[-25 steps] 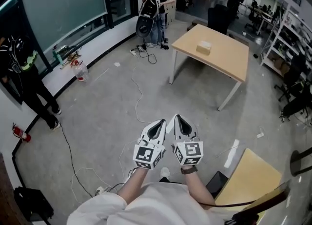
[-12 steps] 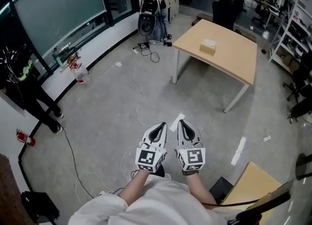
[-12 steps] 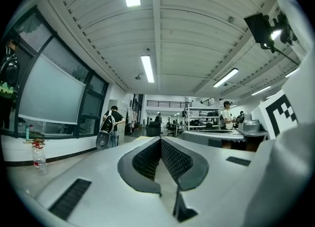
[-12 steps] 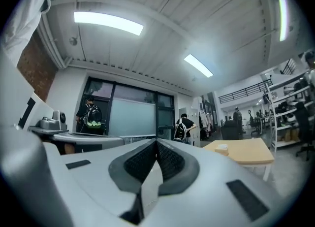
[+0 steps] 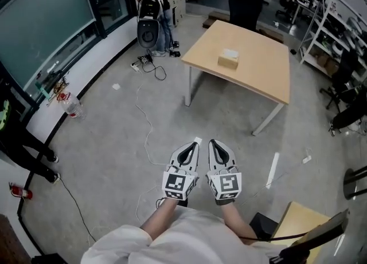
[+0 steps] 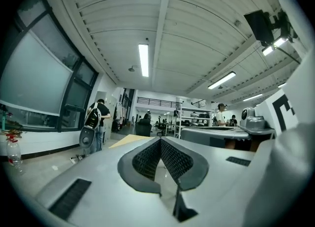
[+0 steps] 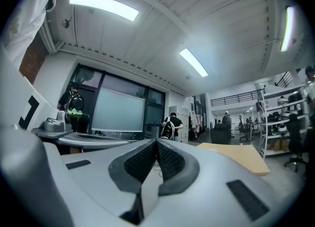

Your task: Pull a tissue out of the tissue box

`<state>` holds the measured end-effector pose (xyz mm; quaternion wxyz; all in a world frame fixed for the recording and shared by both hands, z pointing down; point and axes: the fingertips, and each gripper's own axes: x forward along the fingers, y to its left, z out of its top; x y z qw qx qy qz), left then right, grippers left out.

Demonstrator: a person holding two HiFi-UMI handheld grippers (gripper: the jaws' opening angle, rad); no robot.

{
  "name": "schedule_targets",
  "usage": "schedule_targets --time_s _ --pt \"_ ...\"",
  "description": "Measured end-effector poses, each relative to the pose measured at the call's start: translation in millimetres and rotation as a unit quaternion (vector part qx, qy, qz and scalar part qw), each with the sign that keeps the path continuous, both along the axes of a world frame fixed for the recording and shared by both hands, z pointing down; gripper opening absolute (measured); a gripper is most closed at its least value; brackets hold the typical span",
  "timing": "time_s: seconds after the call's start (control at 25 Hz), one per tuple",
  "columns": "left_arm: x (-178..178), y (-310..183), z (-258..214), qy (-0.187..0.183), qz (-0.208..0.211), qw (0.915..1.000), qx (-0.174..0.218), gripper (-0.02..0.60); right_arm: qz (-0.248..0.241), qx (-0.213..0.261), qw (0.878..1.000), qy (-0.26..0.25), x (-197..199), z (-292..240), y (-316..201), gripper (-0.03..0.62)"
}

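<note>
Two grippers, both mine to steer, held side by side above the grey floor (image 5: 109, 137). Item one: left gripper (image 5: 191, 147), jaws pressed together, nothing between the pads. Item two: right gripper (image 5: 215, 147), jaws likewise closed and empty. Item three: one tissue box (image 5: 228, 58), pale, lying about mid-tabletop on the wooden table (image 5: 261, 71), clear of every edge and well apart from both grippers, which point toward the table. Item four: one person with a backpack (image 5: 152, 5), back turned, standing beyond the table's far left corner by the window wall. Item five: loose cables (image 5: 146, 137) trailing over the floor between table and grippers.
</note>
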<state>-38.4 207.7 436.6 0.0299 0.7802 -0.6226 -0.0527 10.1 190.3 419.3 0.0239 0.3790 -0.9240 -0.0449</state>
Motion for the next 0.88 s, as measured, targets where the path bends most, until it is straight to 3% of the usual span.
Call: schedule_targets --time_s 0.24,0.44,0.56,0.88 --pt "-75.7 -113.6 -25.3 0.020 -0.007 0.9996 0.021 0.000 -0.009 0.041 0.999 0.003 -63.2 -33.8 -94.1 0.002" --pt "-113.3 -177.0 -26.8 -0.006 0.004 0.9995 0.029 0.000 0.001 0.077 0.997 -0.010 -100.1 -49.3 -156.5 0.002" --pt "-117.7 -209.7 -23.8 -0.027 0.017 0.9991 0.027 0.000 0.016 0.069 0.998 -0.004 -105.4 -40.8 -189.3 0.002" --pt "-92.4 -317.6 -8.4 -0.022 0.070 0.9973 0.007 0.000 0.078 0.024 0.997 0.008 -73.9 -13.9 -303.6 0.002"
